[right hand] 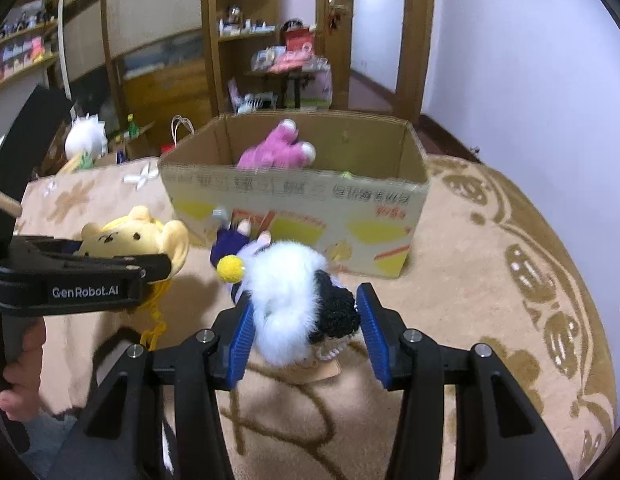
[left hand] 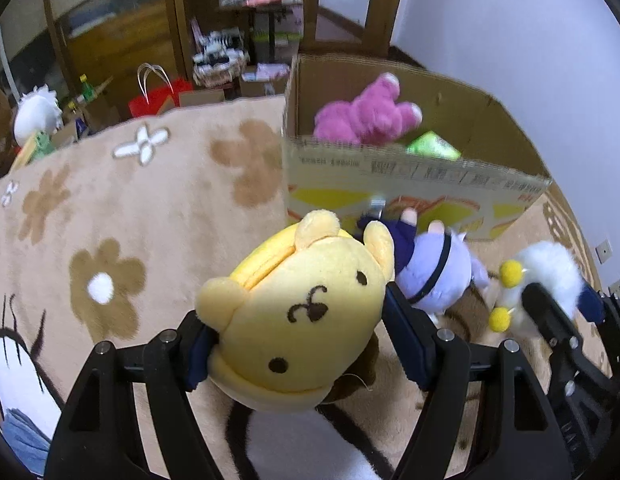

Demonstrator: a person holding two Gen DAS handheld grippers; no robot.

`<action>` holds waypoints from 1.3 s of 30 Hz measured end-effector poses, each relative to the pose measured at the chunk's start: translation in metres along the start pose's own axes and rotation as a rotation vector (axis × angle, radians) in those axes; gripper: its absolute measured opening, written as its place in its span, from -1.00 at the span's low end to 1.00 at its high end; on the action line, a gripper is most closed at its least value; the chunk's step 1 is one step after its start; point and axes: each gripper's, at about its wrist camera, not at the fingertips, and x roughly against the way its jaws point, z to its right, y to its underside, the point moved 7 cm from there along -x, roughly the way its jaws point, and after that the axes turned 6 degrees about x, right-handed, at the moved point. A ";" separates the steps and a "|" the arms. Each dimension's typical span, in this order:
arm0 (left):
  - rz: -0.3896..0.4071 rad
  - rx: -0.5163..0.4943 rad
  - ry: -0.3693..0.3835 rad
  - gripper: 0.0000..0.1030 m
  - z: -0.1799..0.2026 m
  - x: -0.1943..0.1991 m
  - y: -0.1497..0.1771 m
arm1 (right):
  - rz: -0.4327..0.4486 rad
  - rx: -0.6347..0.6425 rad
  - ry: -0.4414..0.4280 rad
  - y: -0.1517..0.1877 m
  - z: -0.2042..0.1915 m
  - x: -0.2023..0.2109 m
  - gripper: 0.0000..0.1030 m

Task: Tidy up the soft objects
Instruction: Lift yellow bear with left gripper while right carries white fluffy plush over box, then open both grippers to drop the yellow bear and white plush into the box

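The beige flowered rug (left hand: pixel 150 208) lies wide and bare to the left; the cardboard box (right hand: pixel 294 200) stands open-topped ahead, a pink plush bear (left hand: pixel 369 116) already inside; the left gripper (left hand: pixel 298 344) has its jaws clenched on the yellow bear plush (left hand: pixel 302 320); the right gripper (right hand: pixel 306 332) grasps a white fluffy plush (right hand: pixel 286 292); a purple doll (left hand: pixel 437 268) lies against the box's near wall; either soft toy might squirm loose or snag that wall's rim if carried low.

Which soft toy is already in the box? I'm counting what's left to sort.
The pink plush, lying inside the cardboard box. The yellow bear and white fluffy toy are in tongs; the purple doll is outside.
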 end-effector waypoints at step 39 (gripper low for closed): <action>0.491 -0.127 0.063 0.46 0.024 0.020 -0.115 | 0.322 -0.121 0.013 -0.096 0.056 -0.008 0.00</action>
